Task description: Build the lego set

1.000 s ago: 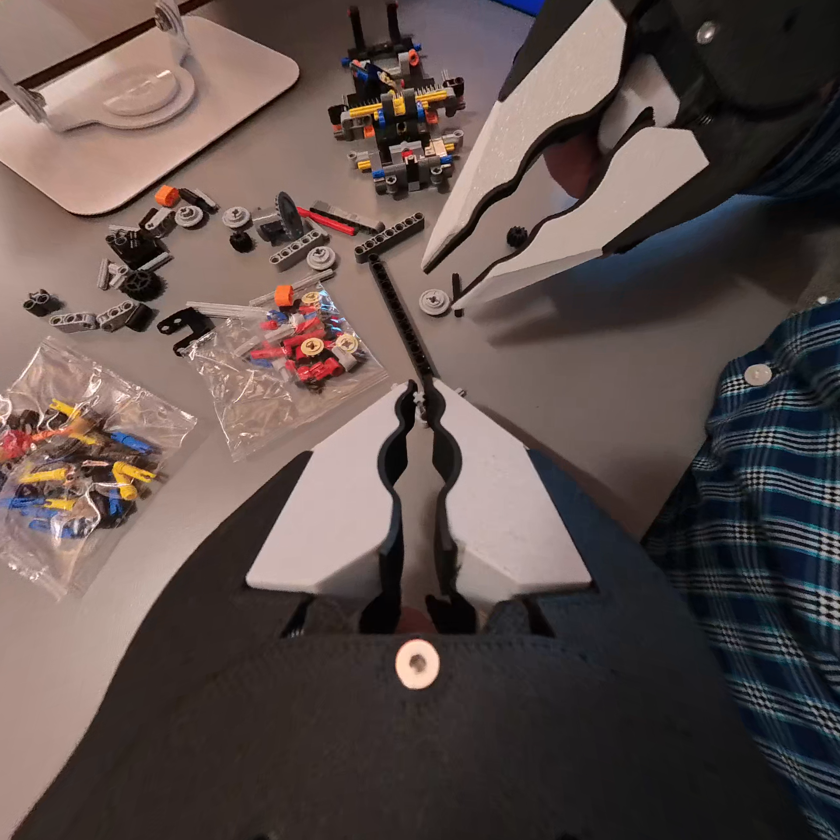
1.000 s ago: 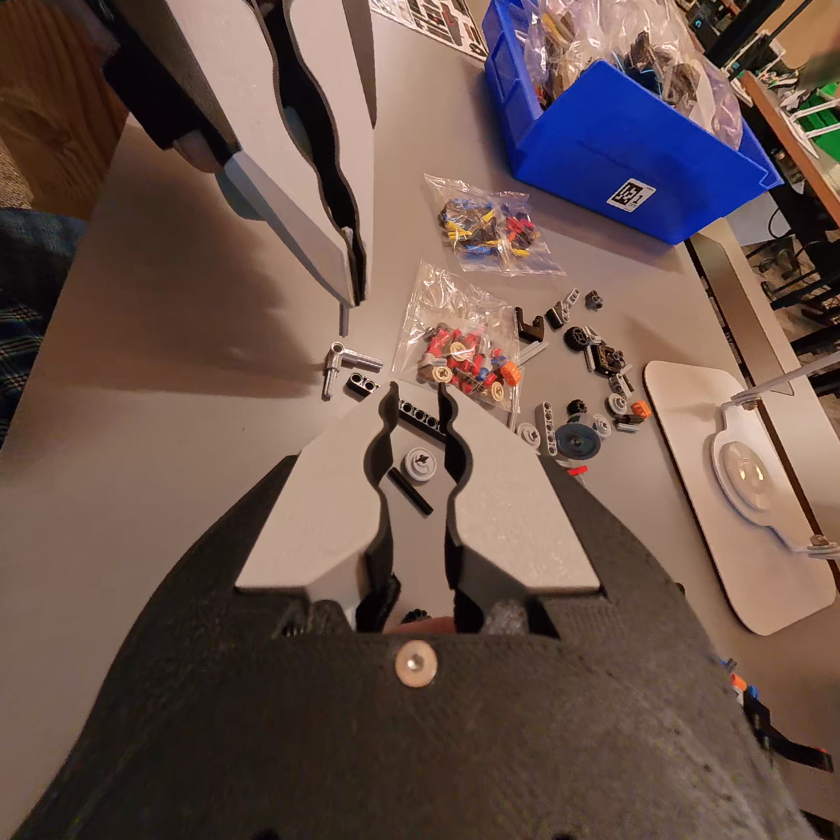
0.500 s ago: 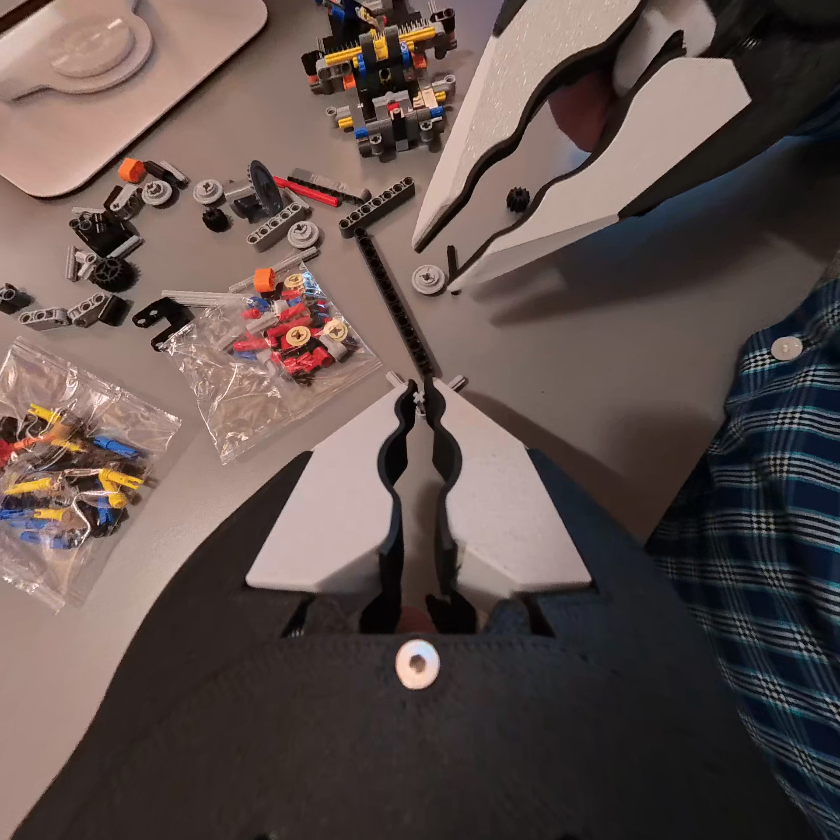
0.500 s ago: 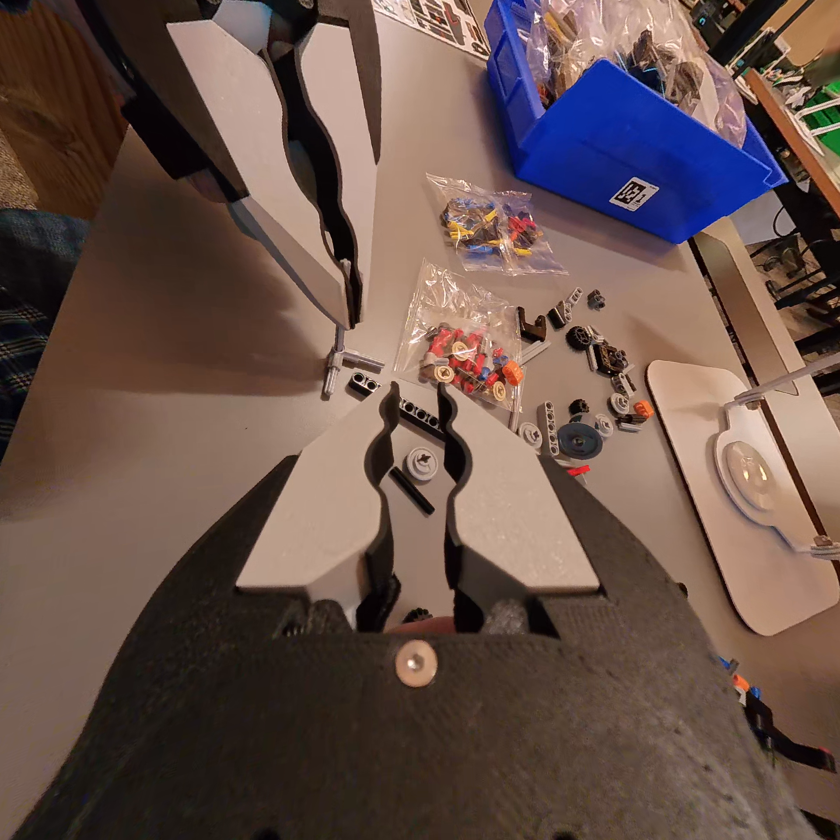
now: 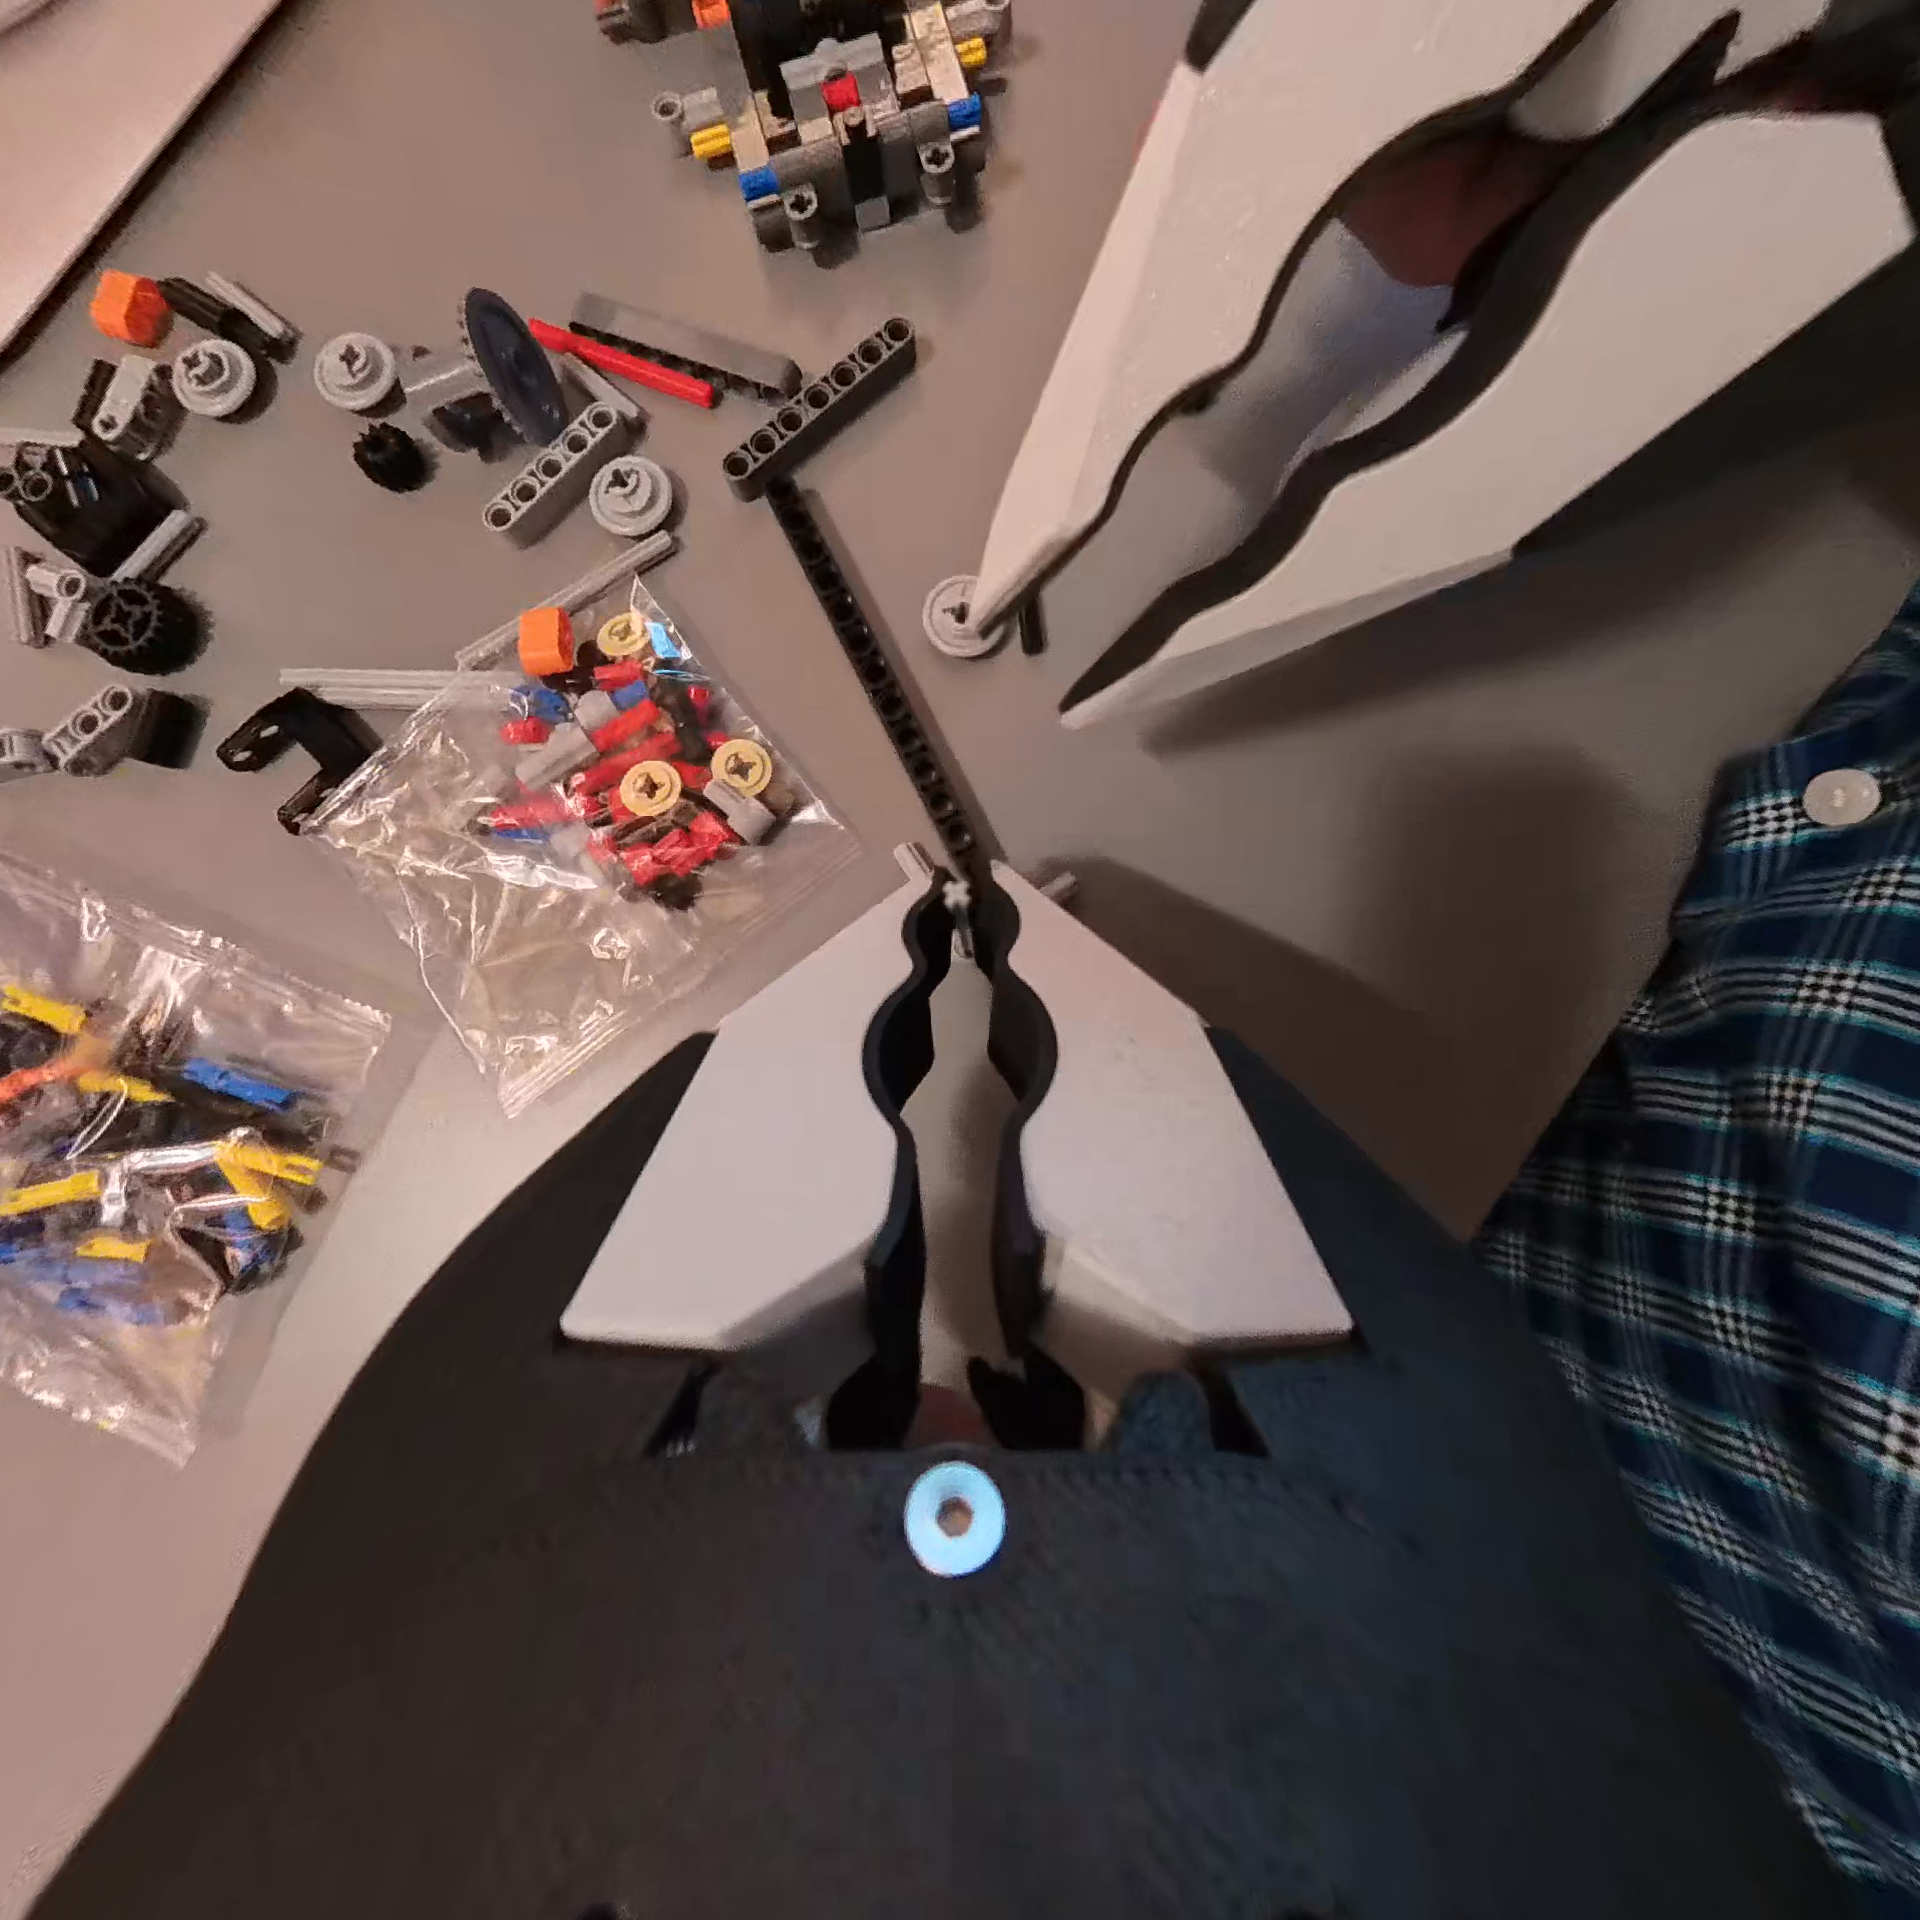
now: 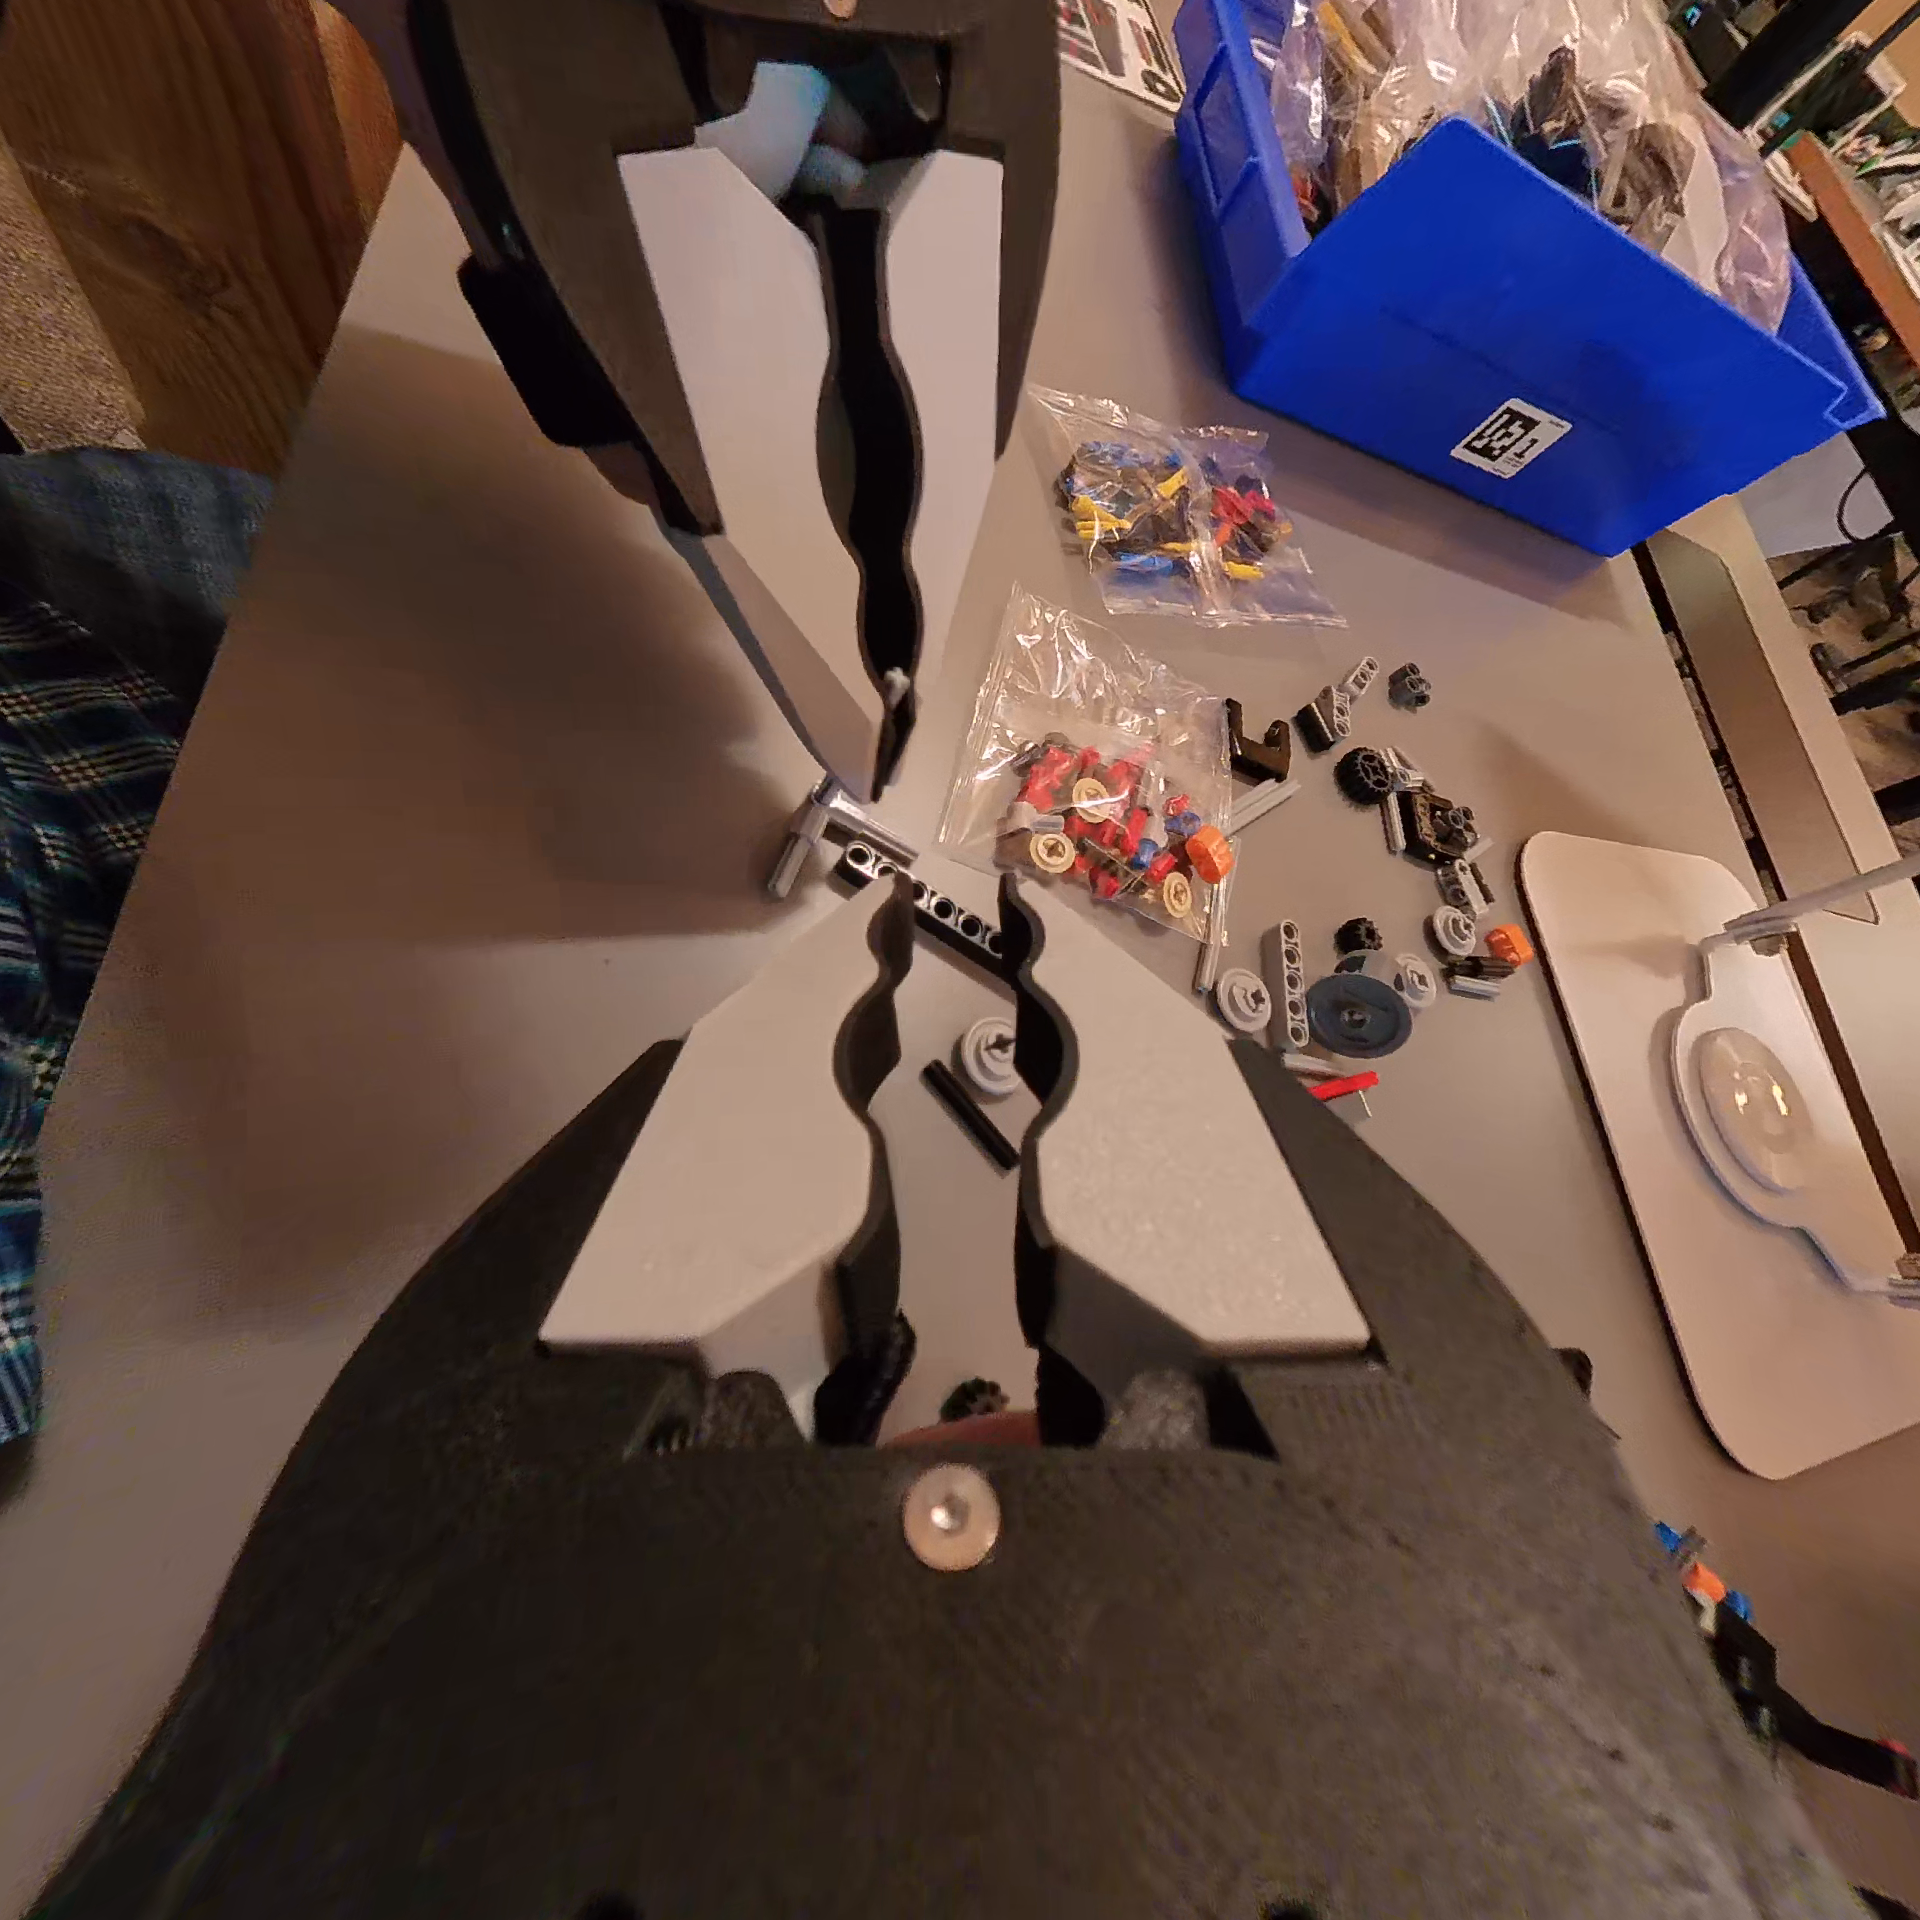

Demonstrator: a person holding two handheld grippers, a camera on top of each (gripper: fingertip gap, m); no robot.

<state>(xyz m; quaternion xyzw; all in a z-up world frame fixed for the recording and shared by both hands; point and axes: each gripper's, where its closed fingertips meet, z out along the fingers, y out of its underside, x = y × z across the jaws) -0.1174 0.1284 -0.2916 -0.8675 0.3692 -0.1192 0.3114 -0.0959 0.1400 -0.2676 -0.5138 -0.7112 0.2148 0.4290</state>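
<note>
My left gripper (image 5: 958,902) is shut on a small light grey axle (image 5: 954,894). It hangs just above a grey cross connector (image 6: 821,844) and the end of a long black beam (image 5: 883,675). It also shows in the right wrist view (image 6: 894,717), upright, with the axle (image 6: 896,688) at its tip. My right gripper (image 6: 954,902) is open and low over the table. A grey pulley wheel (image 6: 987,1055) and a short black axle (image 6: 966,1117) lie between its fingers. The part-built model (image 5: 831,135) stands at the far side.
Two clear bags of small parts (image 5: 582,810) (image 5: 145,1153) lie at the left, with loose beams, gears and wheels (image 5: 499,405) beyond them. A blue bin (image 6: 1507,343) full of bags and a white stand base (image 6: 1714,1091) sit at the right. A plaid sleeve (image 5: 1766,1143) is close by. Less than 4 cm separates the two grippers' tips.
My left gripper has moved forward toward the model and the right gripper, still shut on the axle, and now stands more upright. The right gripper stays open over the pulley wheel and black axle.
</note>
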